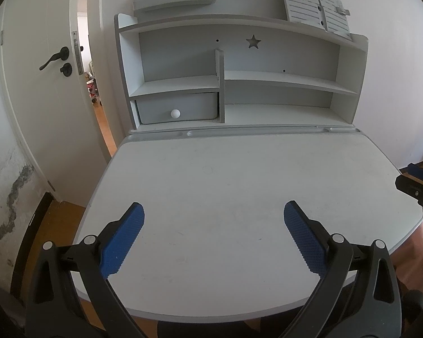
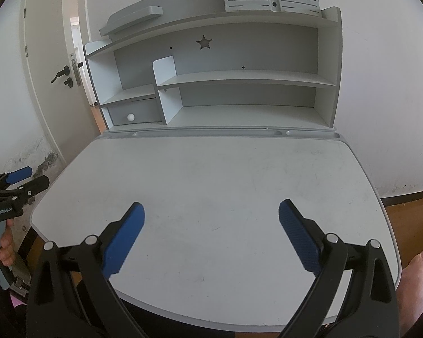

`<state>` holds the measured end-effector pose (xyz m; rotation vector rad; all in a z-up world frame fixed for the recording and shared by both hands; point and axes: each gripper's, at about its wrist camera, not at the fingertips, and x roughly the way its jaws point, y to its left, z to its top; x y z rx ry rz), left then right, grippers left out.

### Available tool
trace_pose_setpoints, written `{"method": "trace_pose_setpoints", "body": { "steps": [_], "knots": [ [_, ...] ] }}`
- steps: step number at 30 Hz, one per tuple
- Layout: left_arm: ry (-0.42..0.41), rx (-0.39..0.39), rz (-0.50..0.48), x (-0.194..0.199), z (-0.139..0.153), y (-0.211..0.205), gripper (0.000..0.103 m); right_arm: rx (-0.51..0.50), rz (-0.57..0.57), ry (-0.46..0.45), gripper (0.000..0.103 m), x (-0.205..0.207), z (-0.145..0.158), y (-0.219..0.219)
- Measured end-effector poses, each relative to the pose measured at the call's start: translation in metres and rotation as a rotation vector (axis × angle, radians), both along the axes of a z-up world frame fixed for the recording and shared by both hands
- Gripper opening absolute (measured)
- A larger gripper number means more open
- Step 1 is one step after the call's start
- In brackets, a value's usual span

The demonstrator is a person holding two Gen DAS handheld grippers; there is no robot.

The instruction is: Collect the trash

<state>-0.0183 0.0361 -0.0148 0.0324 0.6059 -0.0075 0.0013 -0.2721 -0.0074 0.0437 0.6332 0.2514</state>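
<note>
The desk (image 1: 211, 174) has its near edge hidden behind gripper arms; the right gripper (image 1: 420, 188) is cut off at the frame edge.

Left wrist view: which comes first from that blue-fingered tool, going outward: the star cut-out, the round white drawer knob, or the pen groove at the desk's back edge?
From the left tool, which hangs open over the desk:
1. Pen groove, along the desk's back edge.
2. Drawer knob, just behind the groove, lower left of the shelf unit.
3. Star cut-out, high on the back panel, centre.
</note>
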Motion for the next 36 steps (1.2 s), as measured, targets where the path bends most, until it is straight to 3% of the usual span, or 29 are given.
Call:
{"method": "trace_pose_setpoints", "body": {
  "steps": [36],
  "knots": [
    [0.012,-0.006,0.011,0.0013,-0.0034,0.0003,0.096,-0.001,0.001,-0.007,0.093,-0.0012,0.0012,-0.0004]
  ]
}}
